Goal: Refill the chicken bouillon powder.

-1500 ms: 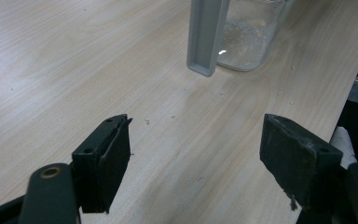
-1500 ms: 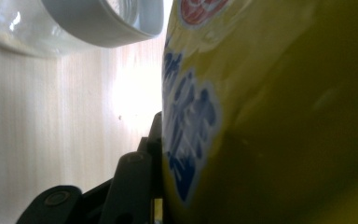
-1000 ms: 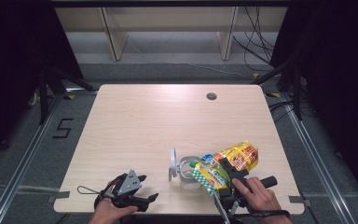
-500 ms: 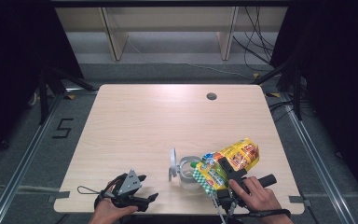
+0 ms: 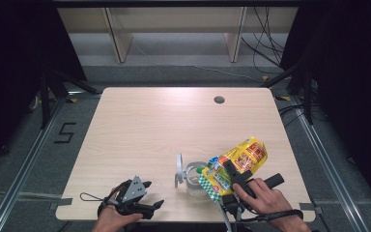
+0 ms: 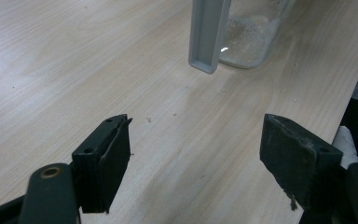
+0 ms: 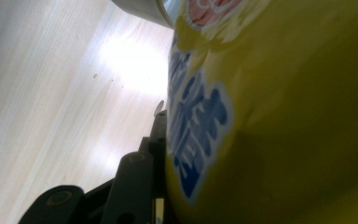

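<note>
Near the table's [image 5: 140, 125] front edge, the right gripper [image 5: 233, 175] clamps a yellow pouch [image 5: 244, 155] tilted over the clear jar [image 5: 193, 176], while the left gripper [image 5: 145, 198] rests with jaws apart.

The high camera looked down over the whole table [image 5: 140, 130]; the left gripper view skimmed close along it, both catching the jar [image 5: 193, 175].

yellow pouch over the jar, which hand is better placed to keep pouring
Right. The right gripper is already clamped on the yellow pouch, tilted with its end at the clear jar. The left gripper rests at the near table edge, fingers open and empty, apart from the jar.
</note>
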`<state>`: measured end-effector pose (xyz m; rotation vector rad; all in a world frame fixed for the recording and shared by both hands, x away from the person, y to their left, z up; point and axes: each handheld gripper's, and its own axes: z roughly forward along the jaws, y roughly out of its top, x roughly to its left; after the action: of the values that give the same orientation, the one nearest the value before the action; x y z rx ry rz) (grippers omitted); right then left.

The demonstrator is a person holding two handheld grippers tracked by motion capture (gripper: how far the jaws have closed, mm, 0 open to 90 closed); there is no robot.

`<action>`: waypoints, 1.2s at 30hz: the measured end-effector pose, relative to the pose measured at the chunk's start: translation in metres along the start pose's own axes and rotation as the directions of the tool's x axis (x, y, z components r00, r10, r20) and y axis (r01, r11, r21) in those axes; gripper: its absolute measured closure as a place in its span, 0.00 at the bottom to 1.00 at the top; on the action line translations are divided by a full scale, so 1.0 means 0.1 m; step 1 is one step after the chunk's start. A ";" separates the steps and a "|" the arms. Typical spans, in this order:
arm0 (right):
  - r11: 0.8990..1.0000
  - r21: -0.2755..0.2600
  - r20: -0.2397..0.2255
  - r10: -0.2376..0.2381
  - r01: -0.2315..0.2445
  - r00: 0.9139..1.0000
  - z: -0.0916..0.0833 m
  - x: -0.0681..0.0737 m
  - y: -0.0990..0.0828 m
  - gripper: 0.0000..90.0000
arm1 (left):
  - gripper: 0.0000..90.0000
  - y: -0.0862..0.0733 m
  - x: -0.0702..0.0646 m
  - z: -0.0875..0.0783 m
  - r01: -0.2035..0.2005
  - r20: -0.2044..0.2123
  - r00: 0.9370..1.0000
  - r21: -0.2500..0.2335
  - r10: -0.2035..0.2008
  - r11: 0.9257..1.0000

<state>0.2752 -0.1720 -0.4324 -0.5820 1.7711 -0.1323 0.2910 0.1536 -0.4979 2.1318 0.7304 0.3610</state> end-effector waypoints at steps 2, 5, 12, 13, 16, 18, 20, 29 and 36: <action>1.000 -0.003 -0.004 -0.030 0.030 1.000 0.00 -0.02 0.00 0.75 | 0.27 0.00 0.00 0.00 0.000 0.000 1.000 -0.001 0.000 1.000; 0.999 0.013 -0.008 -0.051 0.051 0.999 -0.01 -0.02 -0.02 0.75 | 0.27 0.00 0.00 0.00 0.001 0.000 1.000 -0.002 -0.001 1.000; 0.998 0.016 -0.010 -0.055 0.055 0.998 -0.01 -0.01 -0.02 0.75 | 0.27 0.00 0.00 0.00 -0.001 -0.007 1.000 0.000 0.001 1.000; 0.998 0.017 -0.009 -0.056 0.056 0.998 -0.02 -0.01 -0.03 0.75 | 0.27 0.00 0.00 0.00 0.000 0.000 1.000 0.000 0.000 1.000; 0.997 0.016 -0.011 -0.072 0.072 0.997 -0.02 -0.02 -0.03 0.75 | 0.27 0.00 0.00 0.01 0.001 0.001 1.000 -0.007 -0.001 1.000; 0.993 0.007 -0.002 -0.115 0.115 0.993 -0.01 -0.04 -0.04 0.75 | 0.27 0.00 0.00 0.00 0.001 -0.001 1.000 -0.002 -0.001 1.000; 0.993 0.009 -0.003 -0.118 0.118 0.993 -0.01 -0.03 -0.04 0.75 | 0.27 0.00 0.00 0.00 0.002 -0.002 1.000 -0.003 -0.002 1.000; 0.988 0.011 -0.002 -0.157 0.157 0.988 -0.01 -0.03 -0.02 0.75 | 0.27 0.00 0.00 0.01 0.000 -0.001 1.000 -0.004 0.000 1.000; 0.985 0.002 0.001 -0.172 0.172 0.985 -0.02 -0.05 -0.01 0.75 | 0.27 0.00 0.00 0.00 -0.004 -0.001 1.000 -0.003 0.004 1.000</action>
<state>0.2749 -0.1711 -0.4274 -0.7336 1.7183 -0.2529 0.2912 0.1531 -0.4980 2.1306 0.7264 0.3651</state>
